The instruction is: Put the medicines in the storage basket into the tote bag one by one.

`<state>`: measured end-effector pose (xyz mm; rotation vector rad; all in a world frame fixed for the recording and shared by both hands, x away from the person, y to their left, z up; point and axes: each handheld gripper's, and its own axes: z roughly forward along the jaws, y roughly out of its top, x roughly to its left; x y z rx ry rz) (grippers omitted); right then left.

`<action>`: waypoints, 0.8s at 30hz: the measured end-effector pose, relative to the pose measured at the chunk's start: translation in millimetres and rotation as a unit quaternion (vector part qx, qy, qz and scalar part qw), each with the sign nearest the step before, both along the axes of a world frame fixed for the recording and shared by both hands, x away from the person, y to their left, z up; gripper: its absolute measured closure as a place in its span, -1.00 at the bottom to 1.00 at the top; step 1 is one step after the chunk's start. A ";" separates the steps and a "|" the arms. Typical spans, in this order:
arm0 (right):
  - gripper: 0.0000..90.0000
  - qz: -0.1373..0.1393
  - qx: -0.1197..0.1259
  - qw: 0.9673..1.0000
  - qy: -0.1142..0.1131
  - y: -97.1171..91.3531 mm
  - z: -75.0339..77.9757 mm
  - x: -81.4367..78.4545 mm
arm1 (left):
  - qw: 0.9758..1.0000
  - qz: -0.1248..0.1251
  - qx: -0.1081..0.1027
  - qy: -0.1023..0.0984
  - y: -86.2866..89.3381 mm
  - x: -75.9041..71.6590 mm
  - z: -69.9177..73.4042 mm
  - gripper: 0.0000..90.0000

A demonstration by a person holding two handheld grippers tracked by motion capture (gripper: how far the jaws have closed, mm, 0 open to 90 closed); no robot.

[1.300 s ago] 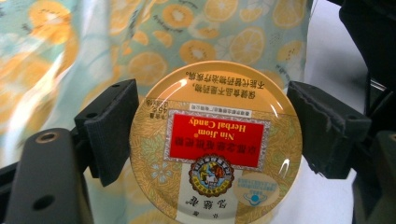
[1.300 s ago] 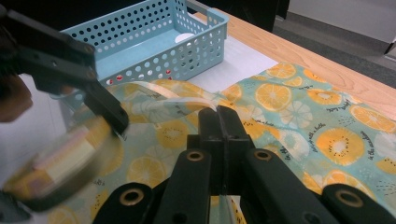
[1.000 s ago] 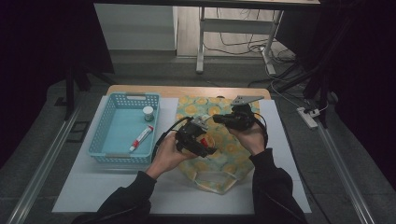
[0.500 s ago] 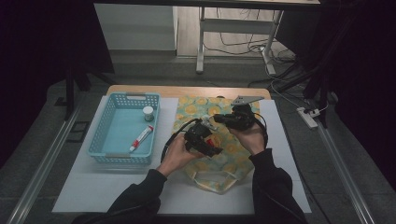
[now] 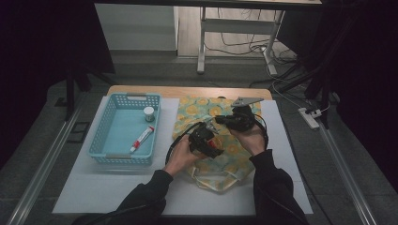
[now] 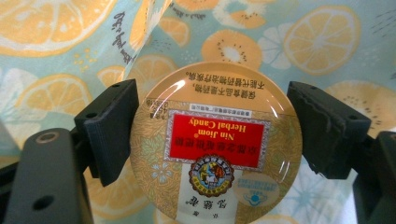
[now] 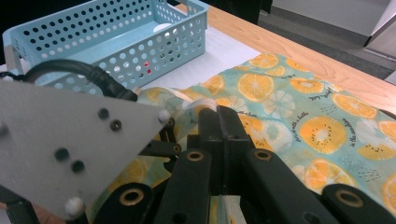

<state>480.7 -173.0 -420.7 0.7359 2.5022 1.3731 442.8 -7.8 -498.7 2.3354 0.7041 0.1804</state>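
A round tin (image 6: 212, 149) sits between the left gripper's (image 6: 212, 140) fingers (image 6: 112, 130), its lid reading "Nin Jiom Herbal Candy" upside down on a red panel, with Chinese print around the rim. Both pads press its sides. From above, the person's left hand (image 5: 180, 157) holds that gripper (image 5: 205, 140) low over the fruit-print cloth bag (image 5: 206, 110), angled right. The right gripper (image 5: 220, 121) points left toward it, and its fingers (image 7: 219, 126) are pressed together on a white strip of the bag's edge (image 7: 198, 103). Script on the fabric is too small to read. Farther left on the bench (image 5: 84, 187), a blue basket (image 5: 105, 131) holds a red-and-white tube (image 5: 141, 139) and a small white jar (image 5: 149, 113).
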 end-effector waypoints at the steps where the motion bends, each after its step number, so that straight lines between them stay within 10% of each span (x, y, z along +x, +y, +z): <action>1: 1.00 0.000 -0.001 1.000 0.000 0.0 -0.5 0.3 | 1.000 0.001 0.001 0.000 -1.0 0.3 -1.7 -0.55; 24: 1.00 -0.001 -0.006 1.000 0.005 -0.1 -4.4 1.9 | 1.000 0.000 -0.018 0.001 0.4 -6.8 7.7 -0.80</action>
